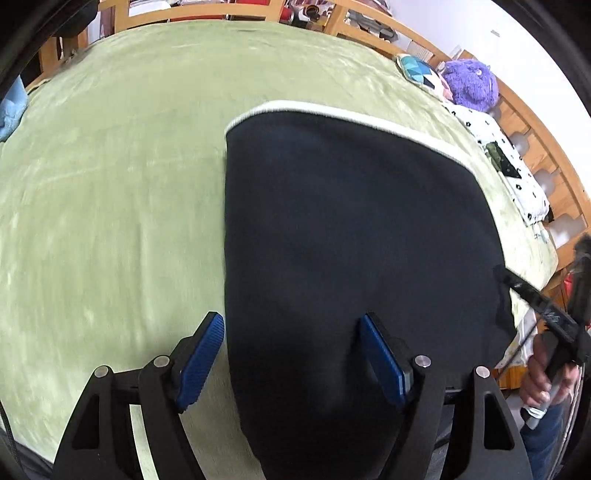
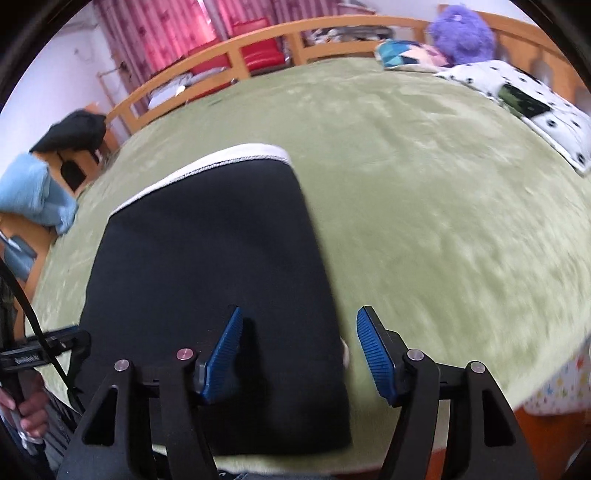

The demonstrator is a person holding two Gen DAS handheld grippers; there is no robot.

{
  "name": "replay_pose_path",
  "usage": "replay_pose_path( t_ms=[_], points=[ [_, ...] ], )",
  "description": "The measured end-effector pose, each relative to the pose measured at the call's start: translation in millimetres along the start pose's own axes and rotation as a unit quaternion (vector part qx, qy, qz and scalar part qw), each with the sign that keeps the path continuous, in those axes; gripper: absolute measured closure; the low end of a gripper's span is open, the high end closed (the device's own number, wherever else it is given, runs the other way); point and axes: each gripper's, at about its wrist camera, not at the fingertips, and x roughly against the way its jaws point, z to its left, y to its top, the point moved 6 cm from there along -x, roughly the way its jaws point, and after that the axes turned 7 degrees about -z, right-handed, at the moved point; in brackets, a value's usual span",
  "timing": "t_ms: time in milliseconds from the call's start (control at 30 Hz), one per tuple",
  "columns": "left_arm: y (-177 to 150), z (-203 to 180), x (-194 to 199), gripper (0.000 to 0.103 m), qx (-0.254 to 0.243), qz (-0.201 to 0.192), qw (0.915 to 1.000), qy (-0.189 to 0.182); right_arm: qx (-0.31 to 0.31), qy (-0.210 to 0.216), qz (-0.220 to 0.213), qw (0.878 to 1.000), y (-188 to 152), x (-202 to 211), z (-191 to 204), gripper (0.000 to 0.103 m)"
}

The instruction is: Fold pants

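Both views are bright and evenly lit by soft, diffuse light, with no hard shadows on the green bedspread (image 1: 110, 166). In the right wrist view, pink curtains (image 2: 166, 33) at 11 o'clock glow as if backlit. The wall at 1 o'clock in the left wrist view is nearly blown out to white. The dark pants (image 1: 351, 240) read almost black, with little fabric detail. Motion blur smears the bedspread nap, strongest toward 3 o'clock in the right wrist view. Fisheye distortion bows the wooden bed rail (image 2: 258, 48), and black vignette fills the corners.
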Motion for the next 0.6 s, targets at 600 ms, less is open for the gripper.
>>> replay_pose_path(
  t_ms=[600],
  points=[
    [14, 34, -48, 0.026, 0.052, 0.022, 0.9935, -0.098, -0.074, 0.100, 0.070, 0.990, -2, -60, -1, 0.022]
  ],
)
